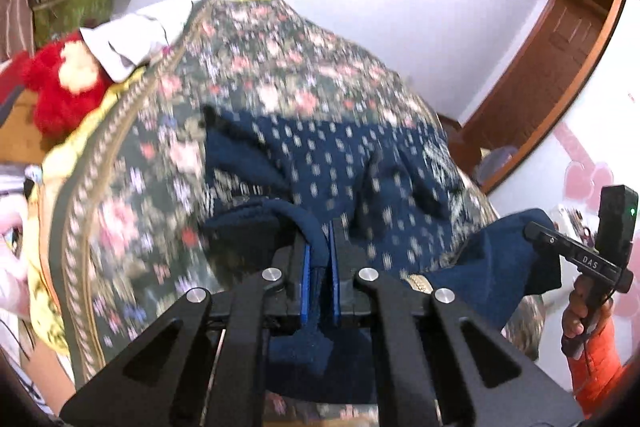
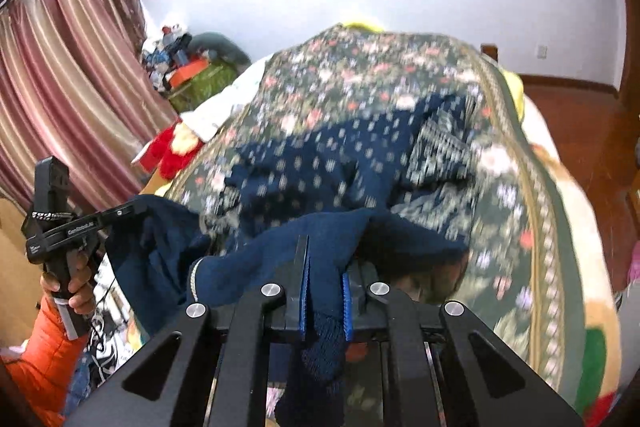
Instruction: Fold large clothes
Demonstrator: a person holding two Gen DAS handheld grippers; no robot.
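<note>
My left gripper (image 1: pixel 320 259) is pinching a fold of the navy garment (image 1: pixel 340 163): the blue pads (image 1: pixel 306 279) are pressed together with cloth between them, and a bunch of cloth hangs down behind the jaws. My right gripper (image 2: pixel 324 283) is clamped on another part of the same edge in the same way. Between the two grips the plain navy hem spans from one gripper to the other.

Ahead of both grippers, the patterned body of the garment lies crumpled on the floral bedspread (image 1: pixel 256 67). Its long axis runs away from the grippers toward the far end of the bed.

Open bedspread lies ahead of and beside the garment. The bed's left edge is crowded by a red plush toy (image 1: pixel 60 83) and a white cloth (image 1: pixel 128 43). To the right of my right gripper, the bed edge drops to bare wooden floor (image 2: pixel 580 131).
</note>
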